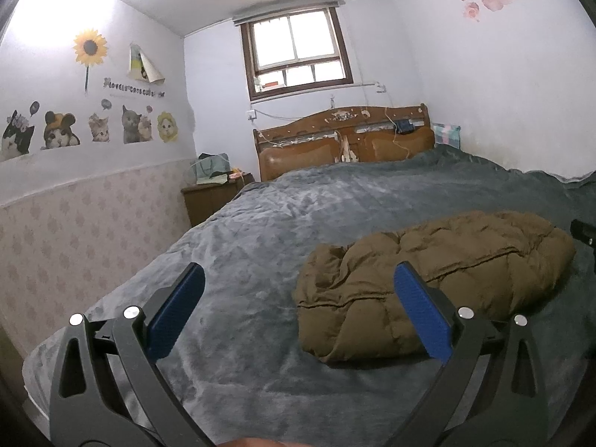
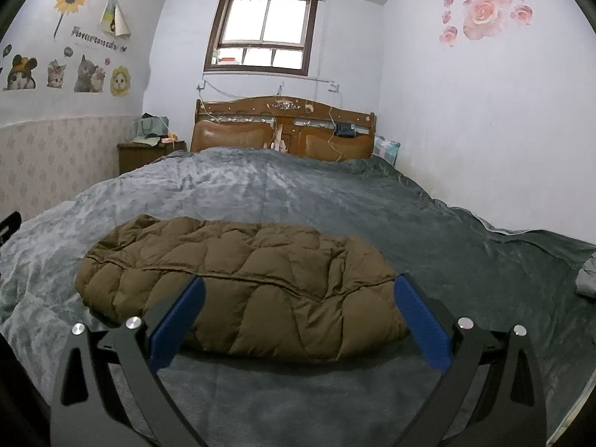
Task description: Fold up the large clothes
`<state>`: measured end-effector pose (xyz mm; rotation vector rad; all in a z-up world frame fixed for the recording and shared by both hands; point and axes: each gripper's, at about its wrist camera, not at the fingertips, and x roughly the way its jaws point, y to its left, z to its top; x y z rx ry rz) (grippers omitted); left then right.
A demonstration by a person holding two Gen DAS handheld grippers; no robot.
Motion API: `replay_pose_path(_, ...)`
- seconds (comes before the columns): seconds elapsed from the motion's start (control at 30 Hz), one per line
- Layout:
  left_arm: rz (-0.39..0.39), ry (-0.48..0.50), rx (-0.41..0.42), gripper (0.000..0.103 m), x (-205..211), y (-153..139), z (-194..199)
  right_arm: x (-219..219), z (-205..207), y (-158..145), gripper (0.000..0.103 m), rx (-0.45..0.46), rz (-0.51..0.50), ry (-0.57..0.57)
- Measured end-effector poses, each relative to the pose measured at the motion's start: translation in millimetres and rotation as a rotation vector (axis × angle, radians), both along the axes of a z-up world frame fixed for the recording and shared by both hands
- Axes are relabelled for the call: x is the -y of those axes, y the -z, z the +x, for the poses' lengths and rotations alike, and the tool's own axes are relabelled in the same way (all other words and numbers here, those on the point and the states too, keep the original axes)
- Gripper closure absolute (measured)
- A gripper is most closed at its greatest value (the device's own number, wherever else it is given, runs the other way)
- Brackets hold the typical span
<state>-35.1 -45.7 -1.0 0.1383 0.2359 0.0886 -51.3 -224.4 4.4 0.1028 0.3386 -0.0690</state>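
Note:
An olive-brown quilted puffer jacket (image 1: 428, 283) lies folded into a compact bundle on the grey bedspread (image 1: 260, 231). My left gripper (image 1: 298, 279) hovers above the bed's near end, open and holding nothing, with the bundle to its right, behind the right finger. In the right wrist view the same jacket (image 2: 238, 283) lies straight ahead. My right gripper (image 2: 298, 290) is open just short of the bundle's near edge, its blue pads (image 2: 178, 324) apart from the fabric. A dark part of the other gripper shows at the left edge (image 2: 9, 227).
A wooden headboard (image 2: 283, 126) stands at the far end under a window (image 2: 264, 33). A bedside cabinet (image 1: 212, 197) with bags on it sits at the bed's far left. A wall runs close along the bed's right side. Grey cloth (image 2: 586, 275) lies at the right edge.

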Motion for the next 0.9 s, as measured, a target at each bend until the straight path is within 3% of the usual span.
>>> replay_pose_path(0.23,-0.020,-0.010,-0.014,0.003,-4,1,6,-1,1,-1,0.002,0.002,0.004,-0.003)
replay_pose_path(0.9,0.038,0.011,-0.068,0.003,15,12,23,4,16,6,0.002,-0.035,0.052,-0.017)
